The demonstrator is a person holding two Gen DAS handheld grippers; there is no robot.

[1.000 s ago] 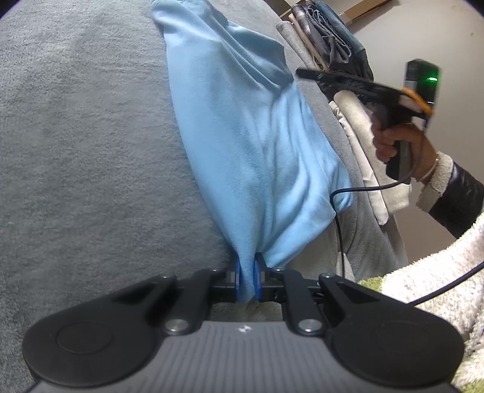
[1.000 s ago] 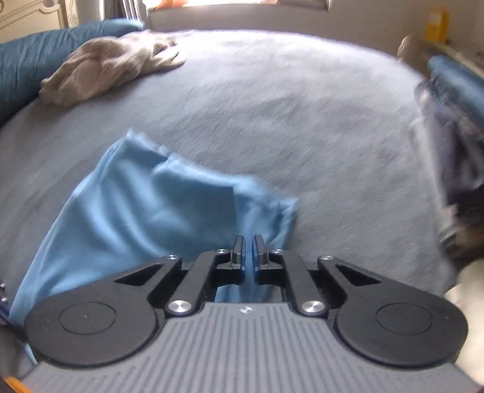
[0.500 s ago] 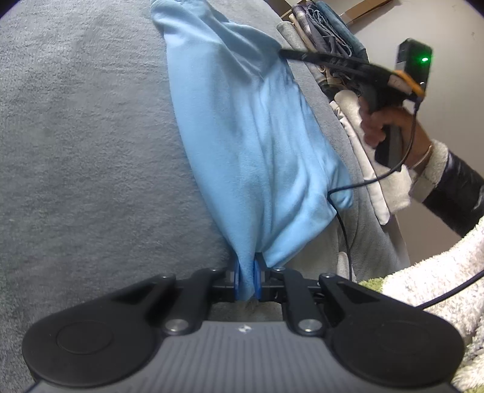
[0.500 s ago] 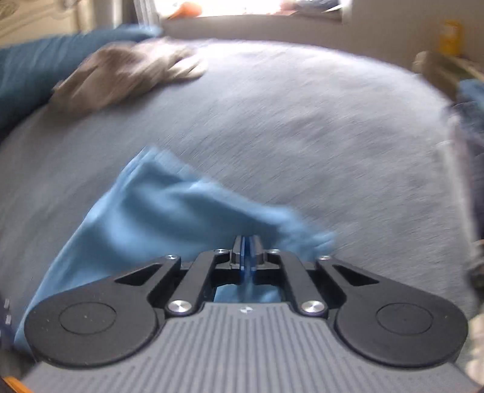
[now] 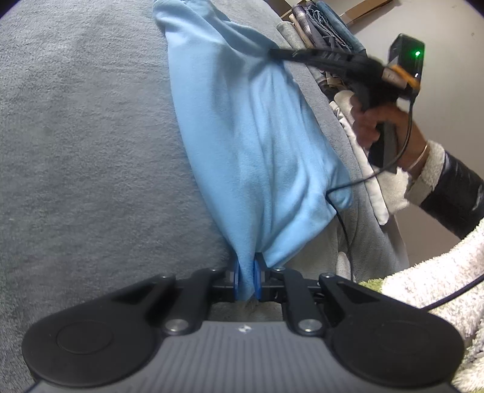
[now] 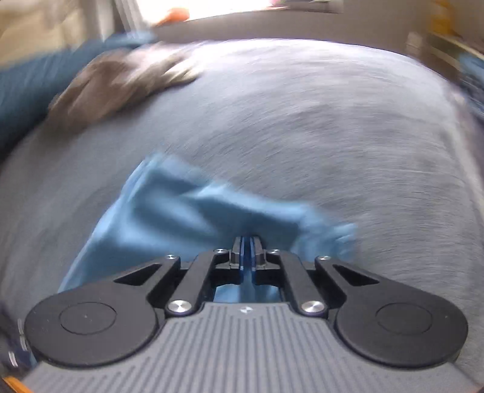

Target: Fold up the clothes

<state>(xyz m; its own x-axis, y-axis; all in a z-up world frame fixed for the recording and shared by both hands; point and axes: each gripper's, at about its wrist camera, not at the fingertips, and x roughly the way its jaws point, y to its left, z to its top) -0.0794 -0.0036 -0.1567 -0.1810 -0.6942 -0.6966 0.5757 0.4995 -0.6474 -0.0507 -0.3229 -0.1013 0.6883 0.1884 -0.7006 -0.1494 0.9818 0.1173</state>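
A light blue garment (image 5: 248, 136) lies stretched lengthwise on the grey bed cover (image 5: 90, 151). My left gripper (image 5: 245, 266) is shut on its near end, with cloth bunched between the blue pads. In the left wrist view my right gripper (image 5: 273, 53), held by a hand (image 5: 372, 121), has its tip at the garment's far right edge, and folds run toward it. In the blurred right wrist view that gripper (image 6: 247, 241) has its jaws together on the blue garment (image 6: 169, 217).
A stack of folded clothes (image 5: 320, 24) sits past the bed's far right edge, and white cloth (image 5: 375, 196) hangs along that side. A brown-grey garment (image 6: 121, 81) and a dark blue pillow (image 6: 24, 90) lie at the far left of the bed cover (image 6: 302, 121).
My right gripper has moved in from beside the bed to the garment's far right edge and closed on it. The left gripper has kept its hold and place.
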